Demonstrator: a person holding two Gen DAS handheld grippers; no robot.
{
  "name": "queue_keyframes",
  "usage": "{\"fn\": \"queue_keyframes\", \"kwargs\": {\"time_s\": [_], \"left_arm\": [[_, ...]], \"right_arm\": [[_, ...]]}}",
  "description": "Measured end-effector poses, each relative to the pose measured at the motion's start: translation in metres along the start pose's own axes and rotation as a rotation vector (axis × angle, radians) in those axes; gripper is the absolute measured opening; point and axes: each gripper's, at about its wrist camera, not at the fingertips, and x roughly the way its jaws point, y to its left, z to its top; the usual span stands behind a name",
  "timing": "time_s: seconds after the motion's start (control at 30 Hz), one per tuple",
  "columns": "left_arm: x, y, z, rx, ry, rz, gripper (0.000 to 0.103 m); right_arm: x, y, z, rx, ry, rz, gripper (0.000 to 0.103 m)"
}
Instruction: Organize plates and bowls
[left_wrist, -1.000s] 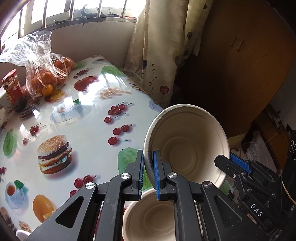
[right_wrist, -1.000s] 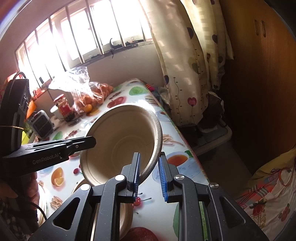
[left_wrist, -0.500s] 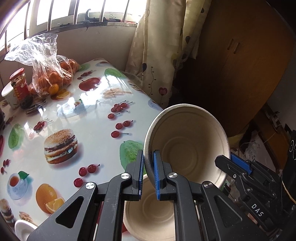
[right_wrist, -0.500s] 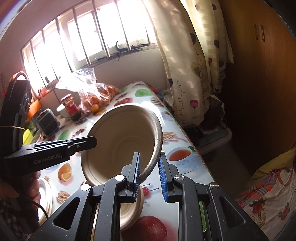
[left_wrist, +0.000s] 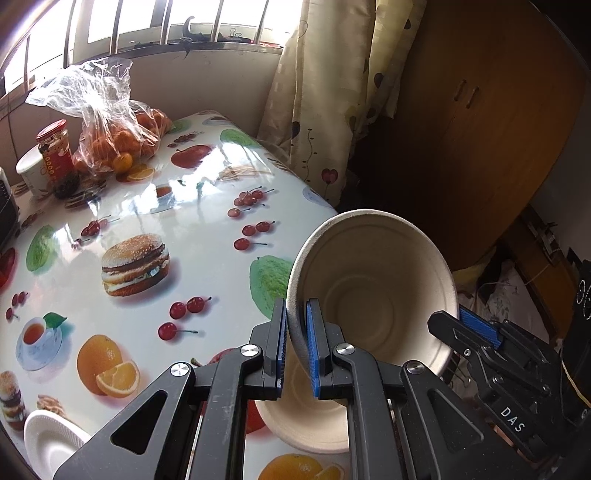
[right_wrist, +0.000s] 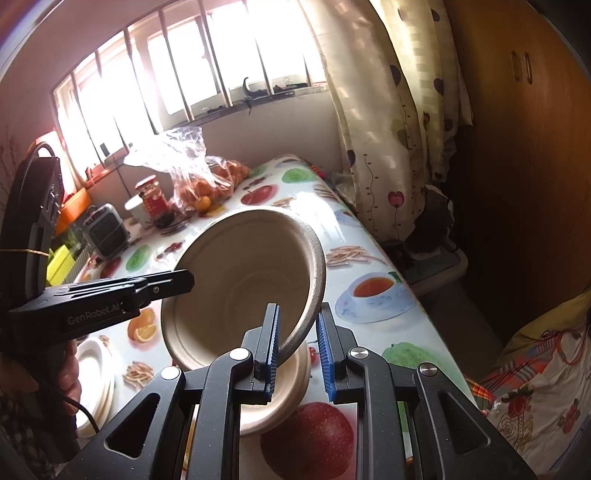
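Two tools hold one tan bowl (left_wrist: 373, 291) tilted in the air above a second bowl (left_wrist: 306, 421) that rests on the fruit-print surface (left_wrist: 184, 236). On the left, the left tool (left_wrist: 295, 347) is closed on the lifted bowl's near-left rim, as it was a second ago. On the right, the right tool (right_wrist: 295, 347) has its blue pads either side of the bowl's right rim, the left pad touching it and a small gap at the right pad. Compared with a second ago, the white plates (right_wrist: 94, 380) at the near left show more fully, and the bag of oranges (left_wrist: 110, 129) and red-lidded jar (left_wrist: 55, 155) sit further right in the left view.
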Motion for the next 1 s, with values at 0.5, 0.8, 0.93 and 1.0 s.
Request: {"fn": "queue_keyframes", "kwargs": {"time_s": [0.5, 0.8, 0.93, 1.0], "left_arm": [[0.001, 0.012, -0.029, -0.036, 0.037, 0.011, 0.011], [0.005, 0.017, -0.042, -0.049, 0.053, 0.025, 0.011], [0.007, 0.019, -0.045, -0.06, 0.062, 0.026, 0.011], [0.01, 0.02, -0.047, -0.066, 0.07, 0.027, 0.011]], "right_arm": [[0.004, 0.012, -0.026, 0.001, 0.044, 0.011, 0.02], [0.008, 0.016, -0.035, -0.006, 0.067, 0.009, 0.02], [0.011, 0.017, -0.039, -0.009, 0.077, 0.003, 0.02], [0.012, 0.017, -0.039, -0.01, 0.081, 0.0, 0.02]]}}
